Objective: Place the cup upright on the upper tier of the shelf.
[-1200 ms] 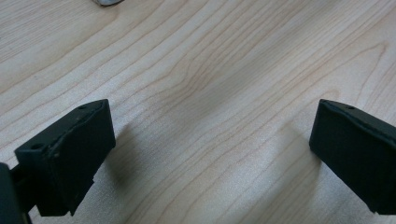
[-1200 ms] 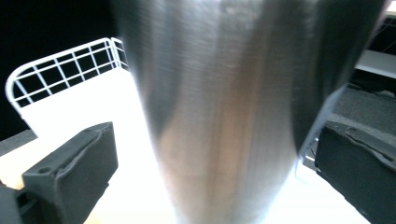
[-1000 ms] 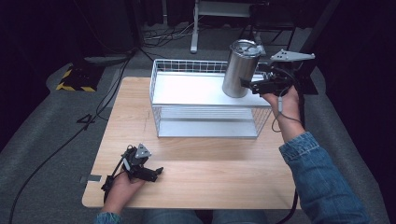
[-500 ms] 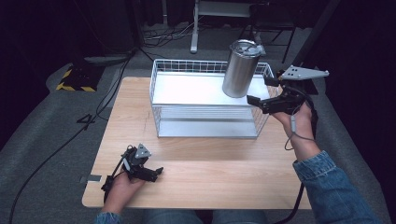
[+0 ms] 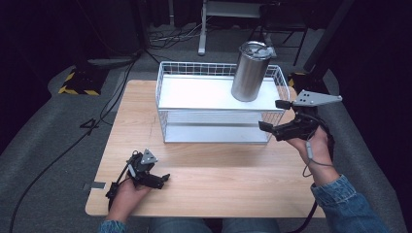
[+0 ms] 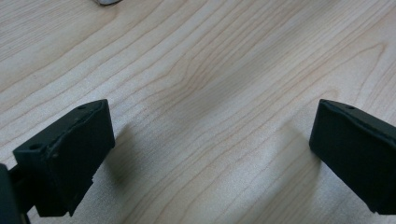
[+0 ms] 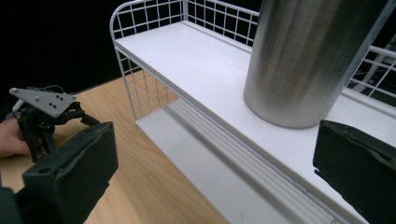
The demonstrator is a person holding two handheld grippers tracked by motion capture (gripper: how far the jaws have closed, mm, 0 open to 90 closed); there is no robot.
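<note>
Your steel tumbler point(image 5: 250, 71) is standing upright on the top shelf of the white wire rack point(image 5: 194, 94), toward the rack's right end. Your right claw point(image 5: 274, 116) sits just off the rack's front right corner, jaws wide apart and holding nothing, a short gap away from the tumbler.

From above you can see the tumbler's lid, which the right gripper view cuts off. That view gives you something else though: the tumbler's brushed wall point(image 7: 308, 60) and its base resting flat on the white shelf, plus the lower shelf of the rack point(image 7: 219, 172) underneath.

Your left claw point(image 5: 156, 177) is well away from the rack, down on the wooden surface point(image 5: 218, 170) near its front left. The high view is too small there to read the jaws, but the left gripper view shows them spread wide with bare wood grain point(image 6: 210, 93) between them. The right gripper view also catches that left claw point(image 7: 44, 119) out past the rack's far end.
</note>
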